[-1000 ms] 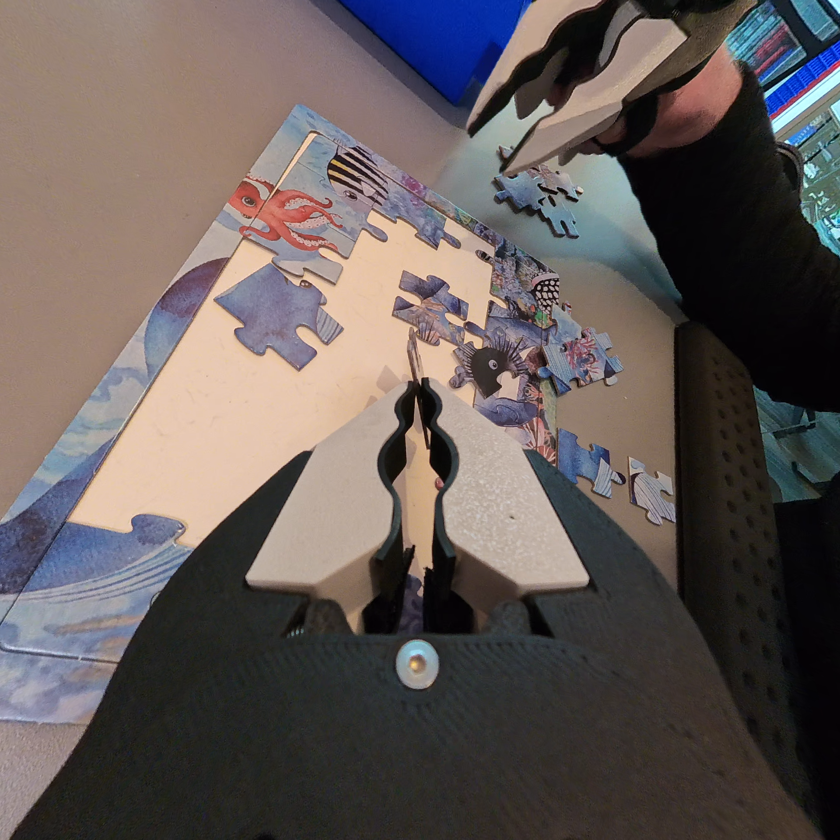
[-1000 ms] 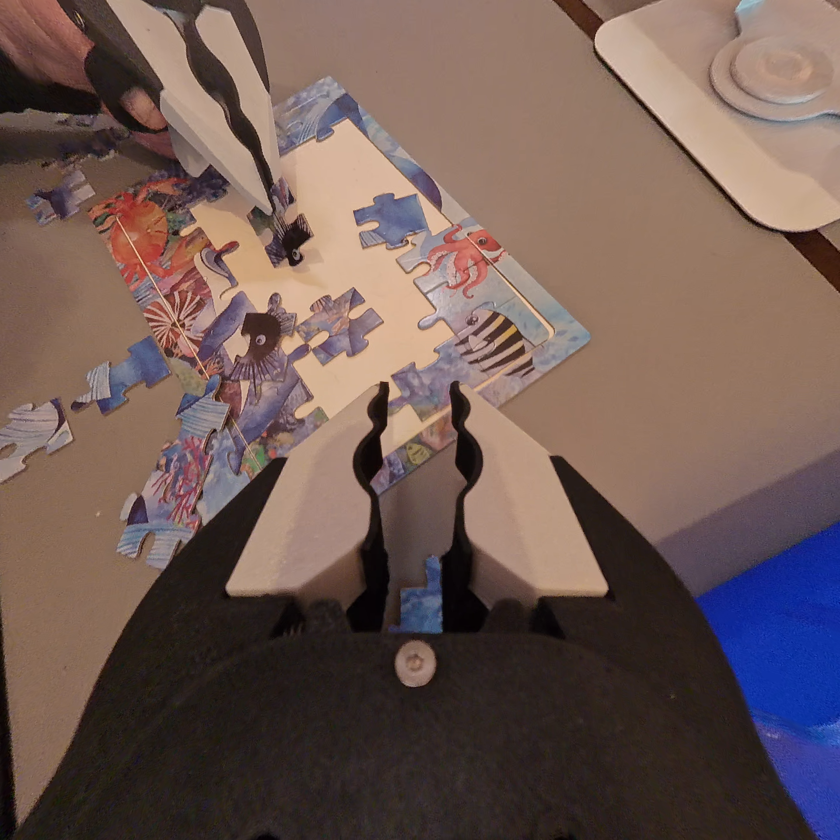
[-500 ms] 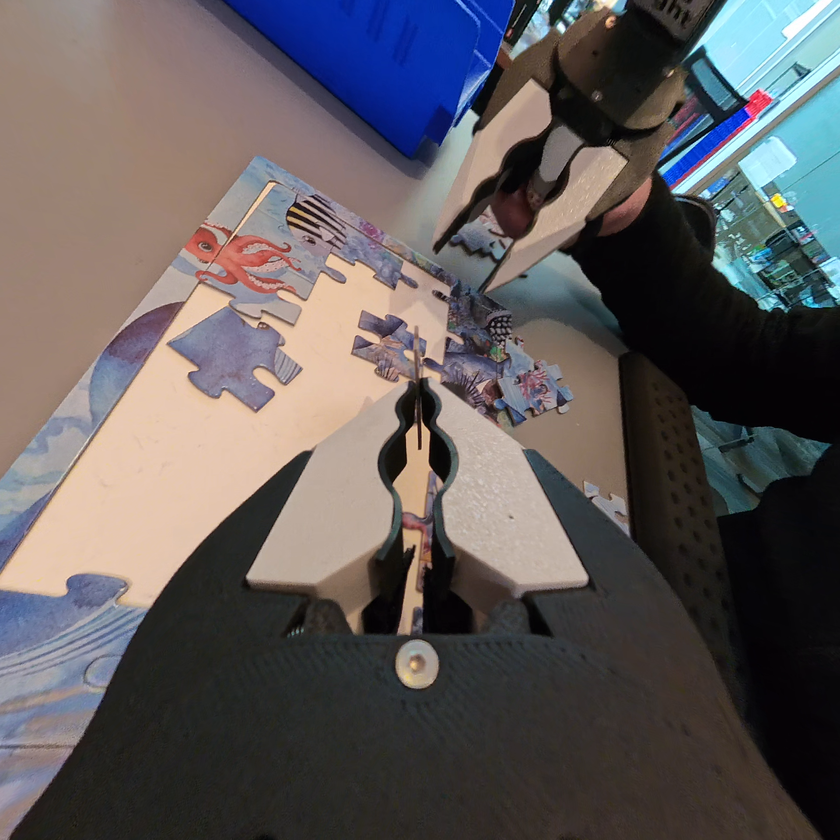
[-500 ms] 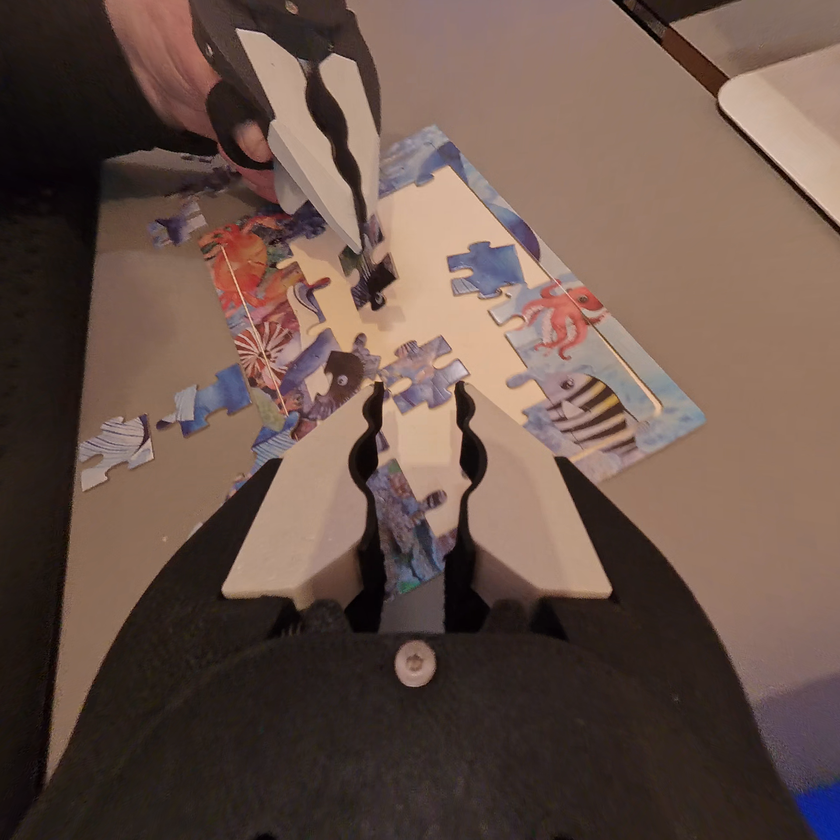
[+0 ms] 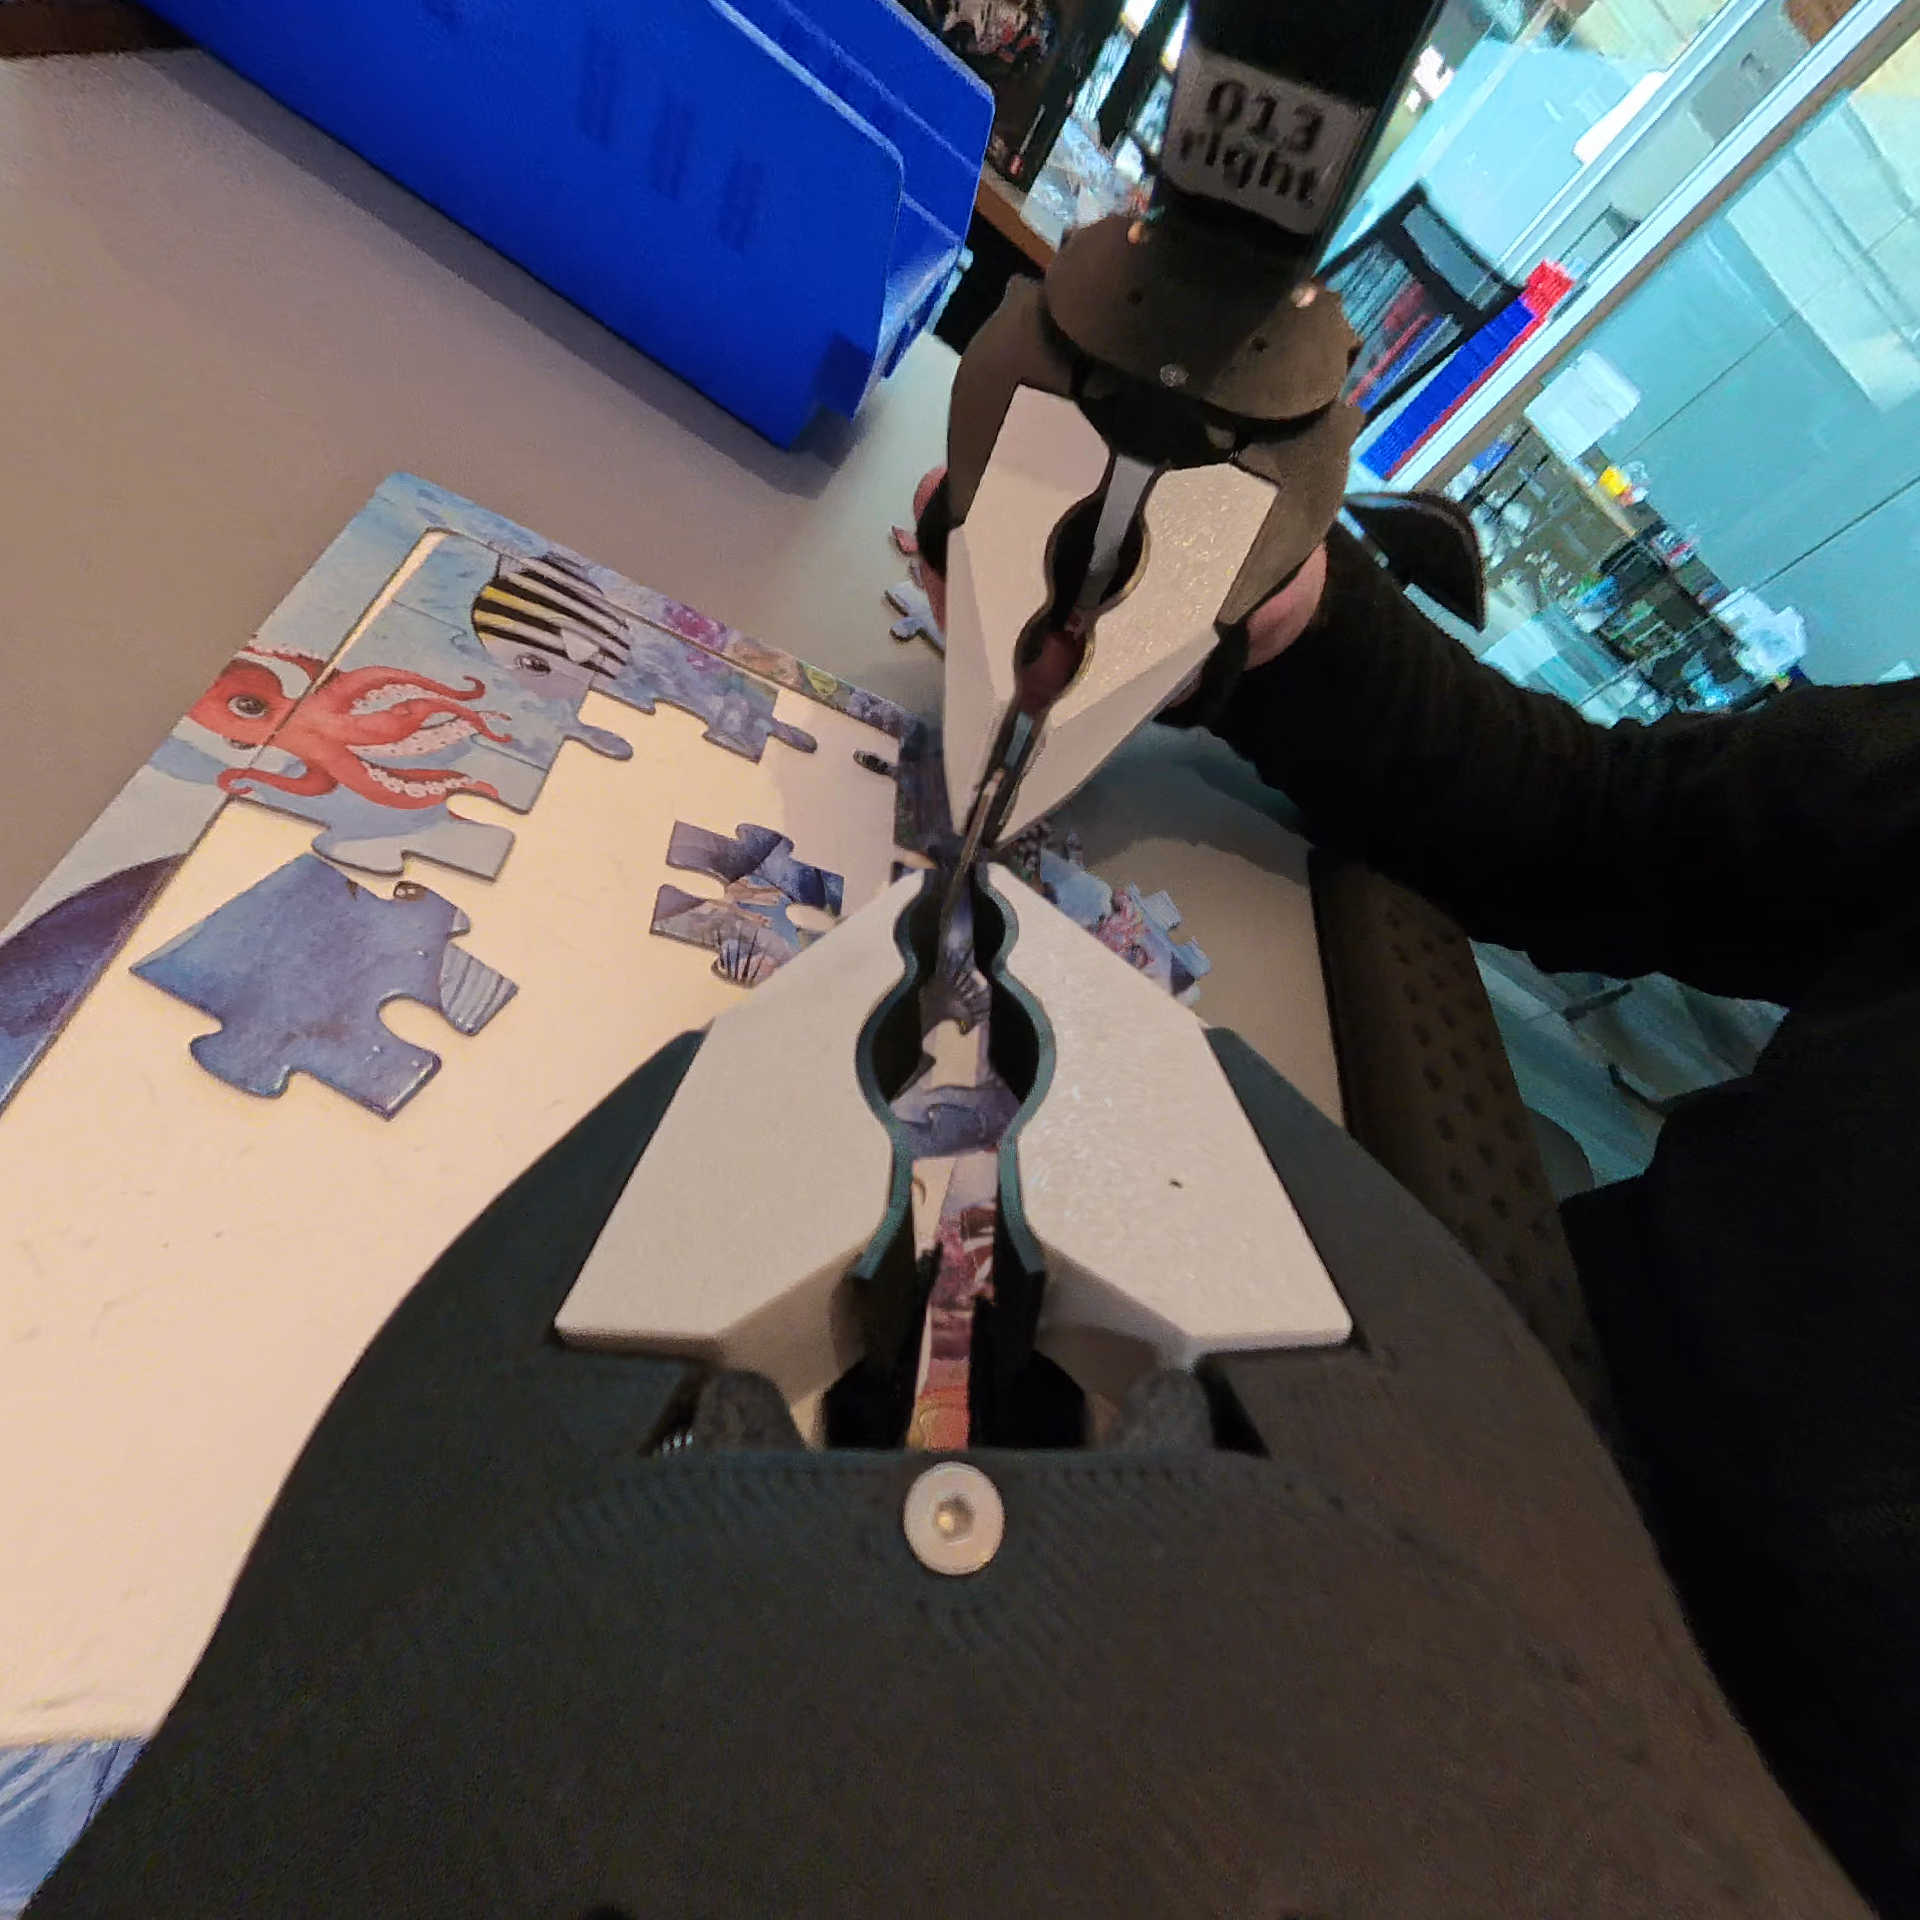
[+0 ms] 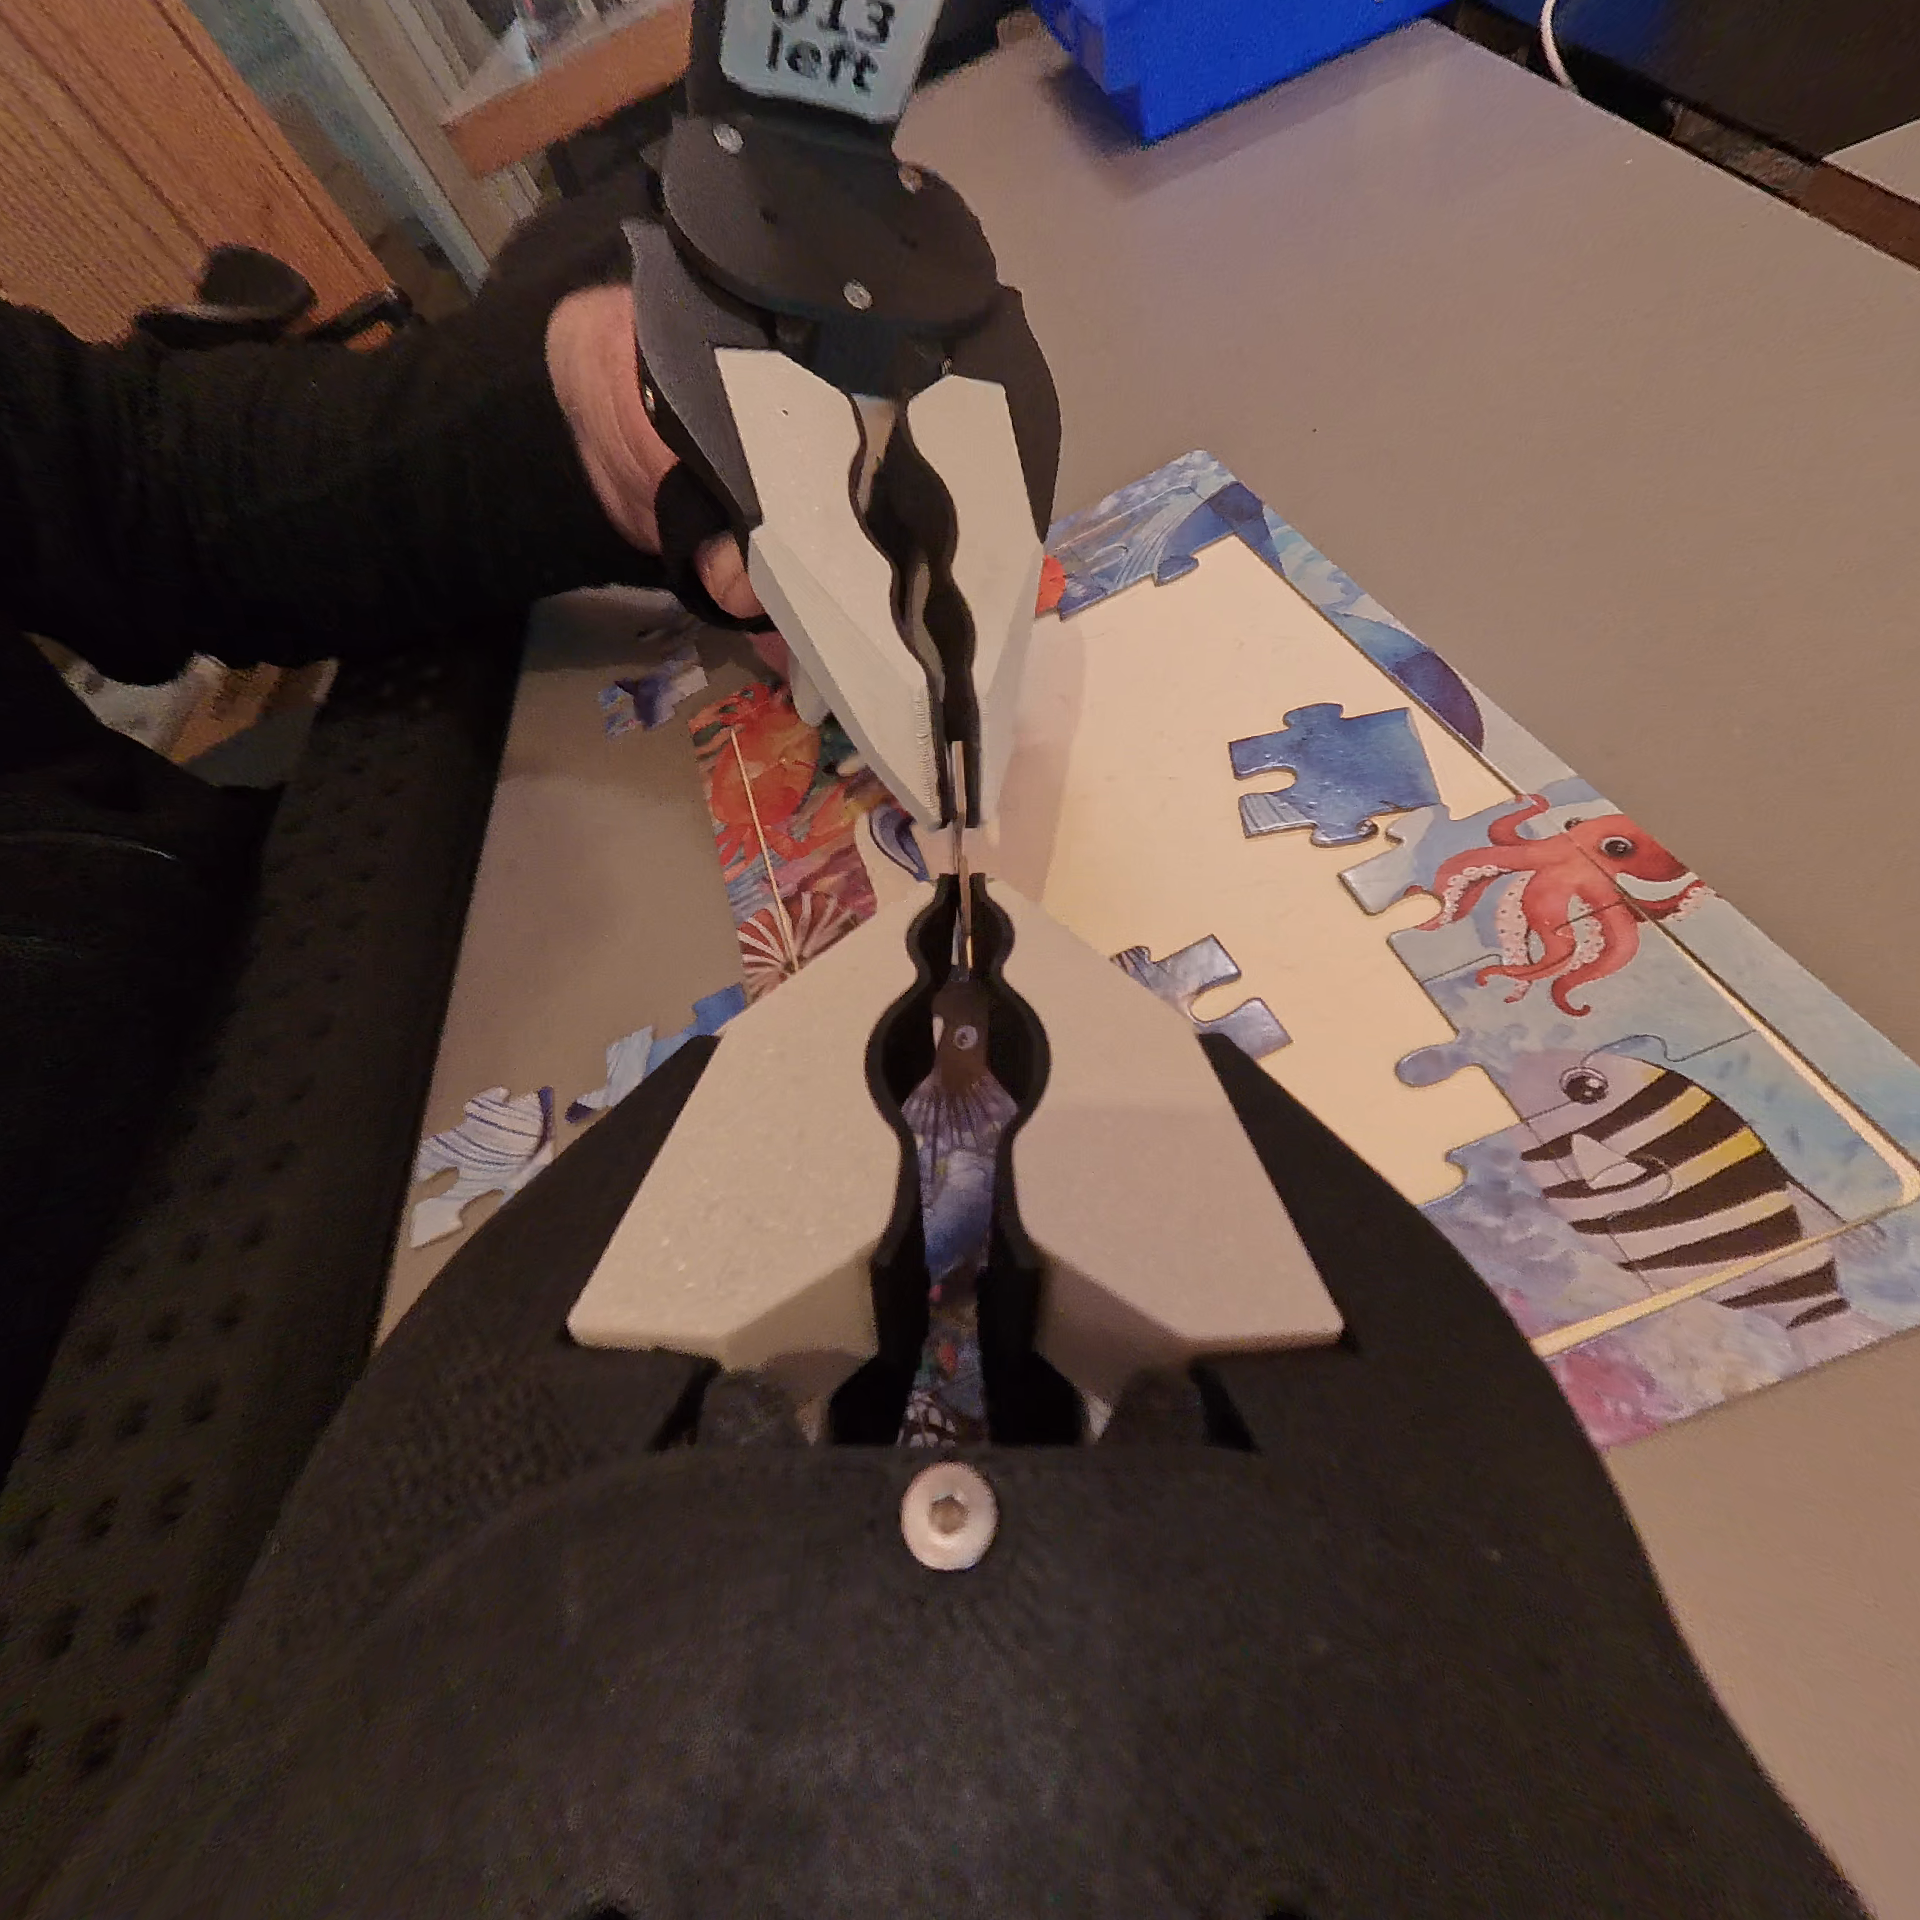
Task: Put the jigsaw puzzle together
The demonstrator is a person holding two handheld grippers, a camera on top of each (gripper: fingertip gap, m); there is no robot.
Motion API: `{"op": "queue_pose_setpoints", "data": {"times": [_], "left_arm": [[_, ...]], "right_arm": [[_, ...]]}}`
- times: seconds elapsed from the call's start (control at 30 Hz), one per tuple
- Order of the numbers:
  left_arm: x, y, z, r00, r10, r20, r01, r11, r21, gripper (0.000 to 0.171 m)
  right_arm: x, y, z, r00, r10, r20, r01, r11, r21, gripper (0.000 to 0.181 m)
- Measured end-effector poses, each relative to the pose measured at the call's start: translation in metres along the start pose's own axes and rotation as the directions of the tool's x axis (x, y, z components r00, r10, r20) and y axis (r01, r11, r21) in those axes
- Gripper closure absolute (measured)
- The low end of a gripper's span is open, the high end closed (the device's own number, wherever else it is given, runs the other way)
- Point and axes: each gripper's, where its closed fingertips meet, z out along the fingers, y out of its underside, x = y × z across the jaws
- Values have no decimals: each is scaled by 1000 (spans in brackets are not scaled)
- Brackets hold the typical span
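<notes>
left gripper (image 5: 954, 883) clamps puzzle piece (image 6: 958, 831) | right gripper (image 6: 961, 894) has closed in, now pinching it too | mid-air handover, placement pending

Tabletop (image 6: 1507, 343): plain grey-beige.
Puzzle tray (image 5: 260, 1226): cream base, blue watery border.
Placed pieces: red octopus (image 6: 1558, 894); fish (image 6: 1683, 1195) striped black, white and yellow; orange crab (image 6: 769, 769).
Loose piece (image 5: 312, 987): mottled blue.
Bins (image 5: 623, 177): solid blue.
Grippers: black bodies, white fingers (image 5: 769, 1143).
Sleeve (image 6: 260, 468): black.
</notes>
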Motion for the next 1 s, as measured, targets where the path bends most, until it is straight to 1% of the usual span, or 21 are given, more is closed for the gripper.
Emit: {"op": "queue_pose_setpoints", "data": {"times": [0.07,0.1,0.13,0.17,0.23,0.33,0.47,0.67,0.8,0.87,1.0], "left_arm": [[-1,-12,-4,1000,-5,2,5,998,68,165],[-1,-18,-6,1000,2,4,-2,995,95,161],[0,-23,-8,1000,4,-2,-3,993,119,153],[0,-25,-9,1000,1,-8,0,991,131,150],[0,-25,-7,1000,6,-3,-6,992,128,150],[4,-27,1,1000,9,-20,-6,991,134,151],[7,-32,10,1000,21,-17,-18,988,152,152],[13,-44,11,999,26,-33,-18,976,216,154],[19,-49,14,998,47,-47,-34,969,244,160],[19,-51,14,998,57,-35,-46,966,253,168],[19,-53,12,997,73,-26,-64,963,261,171]], "right_arm": [[2,-9,-8,999,47,17,-47,997,61,181],[5,-12,-13,998,66,12,-67,994,86,181],[8,-16,-20,996,88,8,-88,990,115,181],[11,-23,-28,993,115,16,-116,980,163,181],[12,-37,-46,982,171,82,-187,945,269,181],[16,-44,-62,970,206,131,-239,909,342,181],[14,-47,-68,965,211,155,-254,898,359,181],[9,-49,-68,966,199,163,-246,902,354,181],[6,-49,-65,964,199,177,-251,901,355,181],[5,-50,-64,964,195,179,-248,902,353,181],[4,-50,-65,965,191,182,-245,905,349,181]]}}
